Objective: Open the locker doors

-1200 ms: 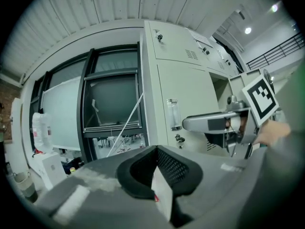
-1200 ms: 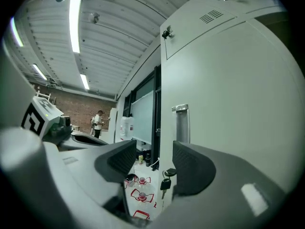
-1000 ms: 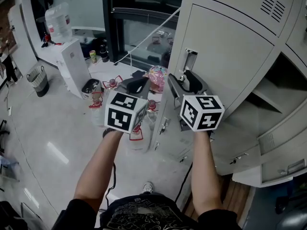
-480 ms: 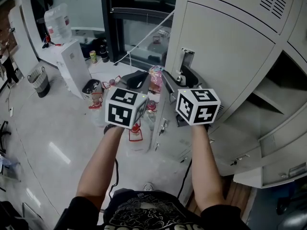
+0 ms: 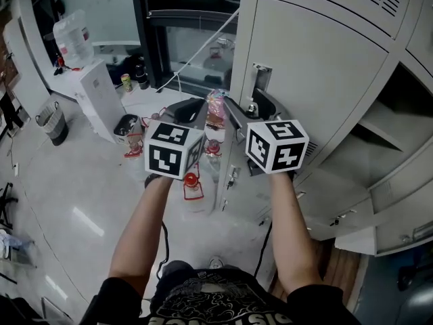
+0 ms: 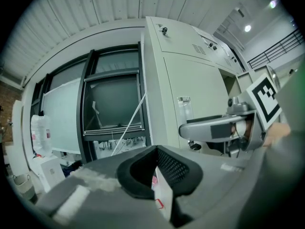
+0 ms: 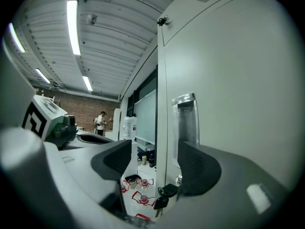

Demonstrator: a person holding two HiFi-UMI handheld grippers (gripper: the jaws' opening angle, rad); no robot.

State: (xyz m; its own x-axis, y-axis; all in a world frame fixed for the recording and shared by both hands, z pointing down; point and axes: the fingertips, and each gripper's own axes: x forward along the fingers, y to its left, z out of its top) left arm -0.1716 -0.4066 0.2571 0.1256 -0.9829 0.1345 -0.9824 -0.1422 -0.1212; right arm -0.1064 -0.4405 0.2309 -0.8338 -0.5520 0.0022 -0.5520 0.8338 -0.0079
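One locker (image 5: pixel 389 124) right of the closed door (image 5: pixel 325 66) gapes; right gripper (image 5: pixel 249 108) fingers, just opened, bracket its edge, left gripper (image 5: pixel 191 107) fingers closed.

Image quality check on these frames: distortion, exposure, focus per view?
Head view: even light, locker door bowed by the wide lens. Left gripper view: strong fisheye, black corners, left tool close and soft. Right gripper view: same fisheye, ceiling light strips blown out, right tool soft in the foreground.
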